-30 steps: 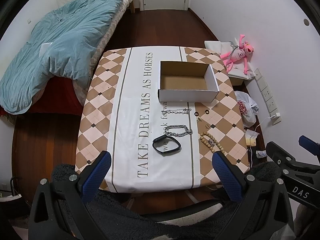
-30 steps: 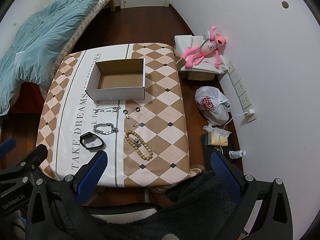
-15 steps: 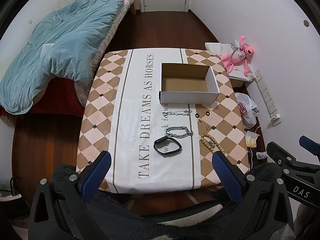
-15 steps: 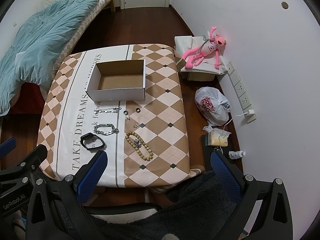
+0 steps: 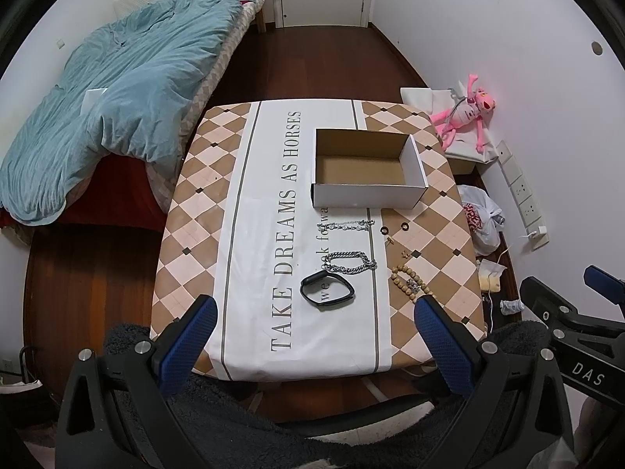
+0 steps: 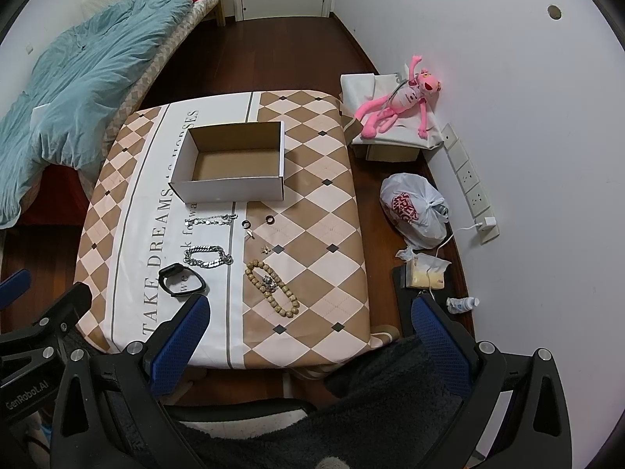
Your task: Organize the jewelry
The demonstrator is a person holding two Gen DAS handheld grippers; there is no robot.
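An empty white cardboard box (image 5: 367, 174) (image 6: 230, 168) stands on the checked tablecloth. In front of it lie a thin silver chain (image 5: 345, 226) (image 6: 215, 220), a thick silver chain bracelet (image 5: 351, 262) (image 6: 208, 256), a black wristband (image 5: 327, 290) (image 6: 181, 280), a wooden bead bracelet (image 5: 406, 283) (image 6: 272, 288), two dark rings (image 5: 394, 229) (image 6: 258, 221) and small earrings (image 6: 266, 249). My left gripper (image 5: 314, 342) is open, high above the table's near edge. My right gripper (image 6: 310, 338) is also open, held high at the near right corner. Neither holds anything.
A bed with a teal duvet (image 5: 117, 90) lies left of the table. A pink plush toy (image 6: 402, 101) on a box, a white plastic bag (image 6: 414, 207) and wall sockets (image 6: 468, 179) stand to the right. Dark fleece clothing (image 5: 273, 422) fills the bottom of both views.
Both grippers have drifted slightly; the table sits a little lower in the left wrist view. Nothing on the table has moved.
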